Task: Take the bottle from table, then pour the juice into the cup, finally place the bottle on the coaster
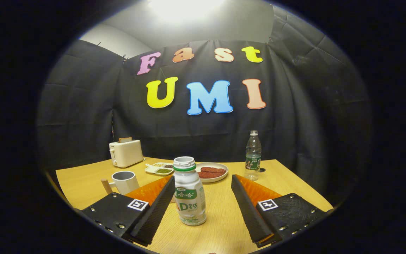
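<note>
Fingers of the hand-held gripper (pixel 203 204) spread wide, flanking the bottle (pixel 189 192) without clear contact; the left finger lies just beside it, the right well apart. Bottle stands upright on the tabletop (pixel 224 225), long axis vertical, open mouth upward. Cup (pixel 124 181) stands beyond the left finger; plate (pixel 211 172), toaster (pixel 125 152) and water bottle (pixel 253 155) farther back.

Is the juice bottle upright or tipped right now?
Upright: the juice bottle stands on the table between the open hand-held gripper fingers, untouched.
</note>
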### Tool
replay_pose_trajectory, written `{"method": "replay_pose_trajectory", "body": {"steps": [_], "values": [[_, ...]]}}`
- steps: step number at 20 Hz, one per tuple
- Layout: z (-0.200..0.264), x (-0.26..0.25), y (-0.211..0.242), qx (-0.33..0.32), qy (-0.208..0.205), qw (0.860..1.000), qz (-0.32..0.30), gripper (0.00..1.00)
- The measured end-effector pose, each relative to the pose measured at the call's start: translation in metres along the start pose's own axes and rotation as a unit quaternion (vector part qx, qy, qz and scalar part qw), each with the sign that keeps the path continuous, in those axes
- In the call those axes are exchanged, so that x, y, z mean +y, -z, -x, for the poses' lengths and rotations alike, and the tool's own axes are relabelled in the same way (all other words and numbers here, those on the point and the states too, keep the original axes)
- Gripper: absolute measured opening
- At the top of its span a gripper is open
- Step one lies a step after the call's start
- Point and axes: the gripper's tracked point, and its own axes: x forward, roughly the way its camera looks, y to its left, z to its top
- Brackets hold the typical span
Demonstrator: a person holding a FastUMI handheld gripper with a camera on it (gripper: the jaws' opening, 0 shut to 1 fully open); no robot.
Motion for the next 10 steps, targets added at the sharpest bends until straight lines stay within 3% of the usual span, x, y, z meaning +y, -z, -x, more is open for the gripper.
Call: {"method": "replay_pose_trajectory", "body": {"steps": [10], "values": [[-0.036,0.024,0.047,0.036,-0.019,0.999,-0.035,0.97]]}}
